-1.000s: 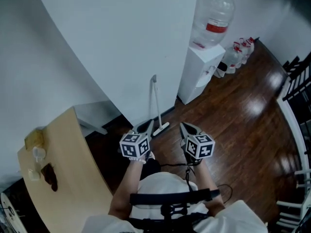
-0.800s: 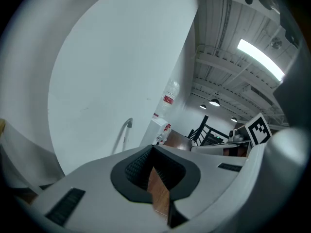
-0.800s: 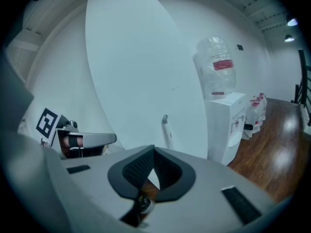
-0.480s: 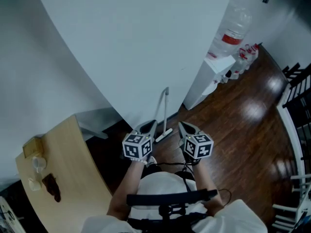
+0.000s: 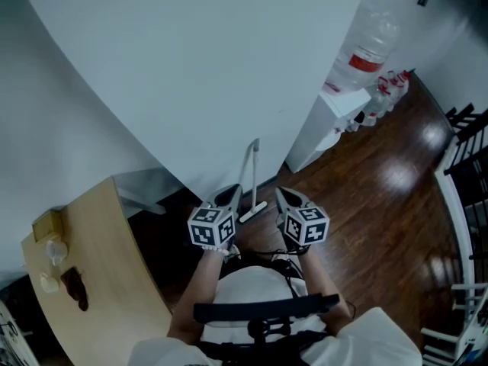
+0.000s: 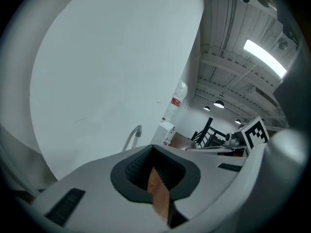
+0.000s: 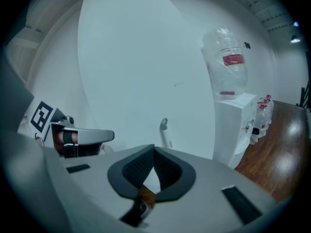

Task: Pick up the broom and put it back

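1. Where the dark wood floor (image 5: 381, 174) meets a wide white wall (image 5: 191, 67), the boards shine with pale glare, and the gripper views show a high ceiling with strip lamps
2. The broom (image 5: 252, 170) stands at the foot of that wall: its head rests on the floor and its thin pale handle leans up against the wall, ending in a hooked top
3. It lies between a table (image 5: 114, 280) at the left and a dispenser (image 5: 324, 124) at the right, apart from both
4. The dispenser is a white box set against the wall, with a clear jug (image 5: 366, 36) bearing a red label on top; small bottles (image 5: 387, 86) stand on the floor just beyond it
5. The table is pale wood and carries a box (image 5: 47, 223), a cup (image 5: 53, 248) and a dark lump (image 5: 75, 287) near its left edge
6. Black frames (image 5: 465, 124) stand at the right edge of the room
7. The left gripper (image 5: 231, 194) is held low before the person and points toward the broom, its jaws closed tip to tip with nothing between them
8. The right gripper (image 5: 280, 194) sits just beside it, likewise closed and empty
9. From the head view the broom's head shows between the two grippers, with only a strip of floor before it
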The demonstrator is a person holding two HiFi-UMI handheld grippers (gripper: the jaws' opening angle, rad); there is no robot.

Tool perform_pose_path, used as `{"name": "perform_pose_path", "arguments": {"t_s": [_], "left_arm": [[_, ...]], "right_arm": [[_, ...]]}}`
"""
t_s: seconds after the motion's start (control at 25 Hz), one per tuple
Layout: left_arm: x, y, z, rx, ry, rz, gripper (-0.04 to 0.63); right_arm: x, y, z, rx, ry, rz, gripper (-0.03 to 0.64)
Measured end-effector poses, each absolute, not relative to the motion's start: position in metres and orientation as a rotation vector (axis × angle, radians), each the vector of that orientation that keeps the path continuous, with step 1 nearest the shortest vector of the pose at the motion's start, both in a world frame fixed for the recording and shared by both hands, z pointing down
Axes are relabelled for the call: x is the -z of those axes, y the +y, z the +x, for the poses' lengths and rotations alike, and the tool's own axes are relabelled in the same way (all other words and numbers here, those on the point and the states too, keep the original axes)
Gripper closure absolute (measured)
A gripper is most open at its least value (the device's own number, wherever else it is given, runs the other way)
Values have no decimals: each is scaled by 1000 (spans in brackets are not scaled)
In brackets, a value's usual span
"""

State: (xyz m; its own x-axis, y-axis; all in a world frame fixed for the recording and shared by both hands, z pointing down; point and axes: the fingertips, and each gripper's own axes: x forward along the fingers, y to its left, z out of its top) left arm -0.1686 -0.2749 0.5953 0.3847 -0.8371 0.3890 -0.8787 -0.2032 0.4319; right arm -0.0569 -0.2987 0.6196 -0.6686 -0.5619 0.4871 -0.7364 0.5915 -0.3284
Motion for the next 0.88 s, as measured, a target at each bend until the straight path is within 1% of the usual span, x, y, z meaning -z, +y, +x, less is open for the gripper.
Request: {"name": "perform_pose_path", "arguments": {"t_s": [0.04,0.08,0.12,0.2,0.32,0.36,0.44,0.6,0.88], "left_arm": [[-594,-276,-167,-86,-1477,2048,606],[-592,-276,-166,-83,-1486,2043,606],[-590,-277,-165,-81,-1496,2039,606],[-587,-279,-164,-79,-1514,2036,606],[-582,-281,-164,-71,-1540,2035,606],[-581,-281,-164,-69,-1549,2036,606],[-578,-282,-164,-68,-1565,2037,606],[-574,-280,-169,-67,-1598,2034,606],[-569,-277,-182,-53,-1640,2015,606]], "right_arm": [[-621,-304,-57,-724,-2492,1042,590],[-622,-310,-59,-711,-2495,1029,572],[-624,-316,-62,-696,-2499,1016,540],[-628,-330,-70,-667,-2504,995,515],[-642,-351,-87,-632,-2494,965,424],[-648,-359,-94,-620,-2489,958,407],[-659,-375,-107,-596,-2479,953,405],[-678,-404,-132,-533,-2431,948,380],[-707,-428,-150,-465,-2359,919,383]]}}
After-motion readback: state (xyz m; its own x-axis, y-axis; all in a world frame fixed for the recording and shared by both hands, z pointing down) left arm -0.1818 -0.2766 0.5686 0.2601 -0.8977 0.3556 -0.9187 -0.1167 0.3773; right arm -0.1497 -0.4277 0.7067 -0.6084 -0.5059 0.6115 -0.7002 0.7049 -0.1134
